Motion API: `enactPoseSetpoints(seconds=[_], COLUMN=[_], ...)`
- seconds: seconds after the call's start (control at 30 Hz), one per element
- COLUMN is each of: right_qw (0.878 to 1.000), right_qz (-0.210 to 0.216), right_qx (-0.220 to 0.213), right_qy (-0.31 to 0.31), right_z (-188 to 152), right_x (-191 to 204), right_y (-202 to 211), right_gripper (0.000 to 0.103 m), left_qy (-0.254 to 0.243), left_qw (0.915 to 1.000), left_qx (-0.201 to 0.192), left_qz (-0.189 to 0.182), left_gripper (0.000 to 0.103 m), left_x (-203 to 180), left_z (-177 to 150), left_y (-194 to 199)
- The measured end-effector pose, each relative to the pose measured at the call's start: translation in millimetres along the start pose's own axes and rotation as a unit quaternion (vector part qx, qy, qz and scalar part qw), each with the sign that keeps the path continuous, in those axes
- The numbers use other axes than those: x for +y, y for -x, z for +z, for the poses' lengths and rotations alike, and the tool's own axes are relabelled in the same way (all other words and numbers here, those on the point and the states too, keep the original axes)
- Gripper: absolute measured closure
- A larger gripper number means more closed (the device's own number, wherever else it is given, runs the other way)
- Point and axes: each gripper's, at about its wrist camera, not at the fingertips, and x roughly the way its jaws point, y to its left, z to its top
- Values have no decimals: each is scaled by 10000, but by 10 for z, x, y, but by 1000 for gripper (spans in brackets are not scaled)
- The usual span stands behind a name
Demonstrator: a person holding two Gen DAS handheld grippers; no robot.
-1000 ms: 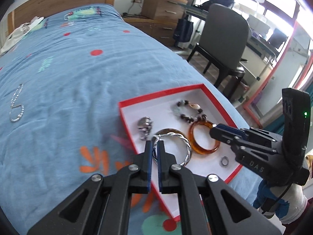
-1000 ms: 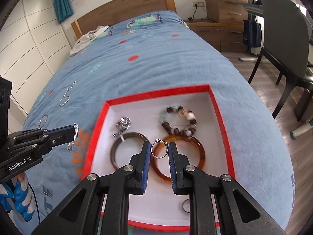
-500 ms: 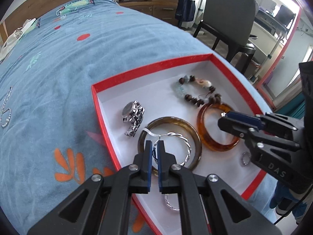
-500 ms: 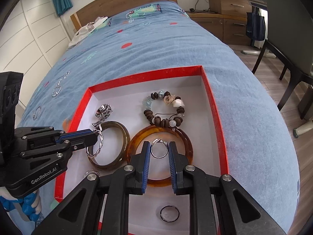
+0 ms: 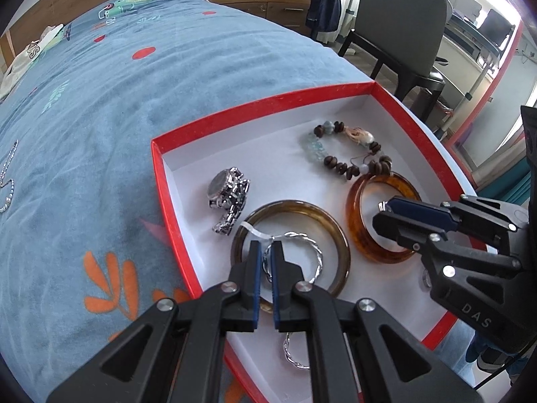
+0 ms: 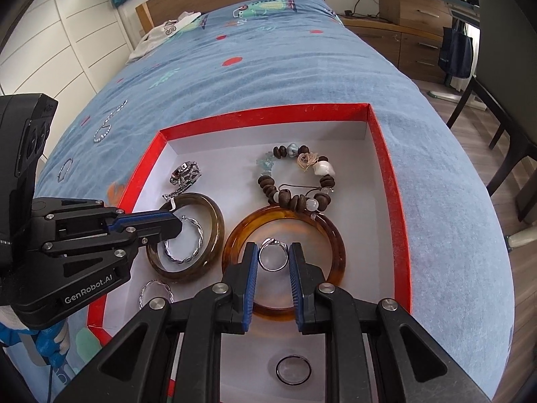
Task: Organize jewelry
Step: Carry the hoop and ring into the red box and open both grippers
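Note:
A red-rimmed white box (image 5: 157,174) (image 6: 386,168) lies on the blue bed. In it are a watch (image 5: 230,189), a bead bracelet (image 6: 295,181), a brown bangle (image 5: 335,235) (image 6: 214,221), an amber bangle (image 6: 332,235) (image 5: 355,208), a twisted silver hoop (image 5: 292,352) and a dark ring (image 6: 293,369). My left gripper (image 5: 266,252) is shut on a twisted silver hoop earring (image 5: 315,252) (image 6: 188,241), held over the brown bangle. My right gripper (image 6: 273,255) is shut on a small silver ring (image 6: 272,258) over the amber bangle.
A rhinestone chain (image 6: 109,124) (image 5: 6,184) and a small silver hoop (image 6: 65,168) lie on the bedspread left of the box. White clothing (image 6: 161,33) lies by the headboard. A grey chair (image 5: 399,27) and wooden drawers (image 6: 412,23) stand right of the bed.
Both grippers have moved forward and down over the box with their pieces still held. The left one came from the box's left edge to above the brown bangle.

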Motion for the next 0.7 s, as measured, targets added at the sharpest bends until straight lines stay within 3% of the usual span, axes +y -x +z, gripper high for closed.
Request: enactPoseSetpoints(seconds=[0.27, 0.47, 0.7], right_qw=[10000, 9996, 9990], right_qz=[-30, -130, -241], right_qx=[17, -145, -338], right_qy=[-82, -216, -180], right_z=[-9, -17, -57], right_x=[-7, -37, 127], right_y=[49, 276, 643], right_gripper=[83, 82, 73], left_qy=[132, 176, 286], left_qw=[9996, 9990, 9978], left_qx=[-69, -281, -576], left_qz=[-222, -310, -153], left_gripper=[97, 80, 73], left_x=[58, 100, 260], left_z=[11, -2, -161], left_y=[82, 366, 832])
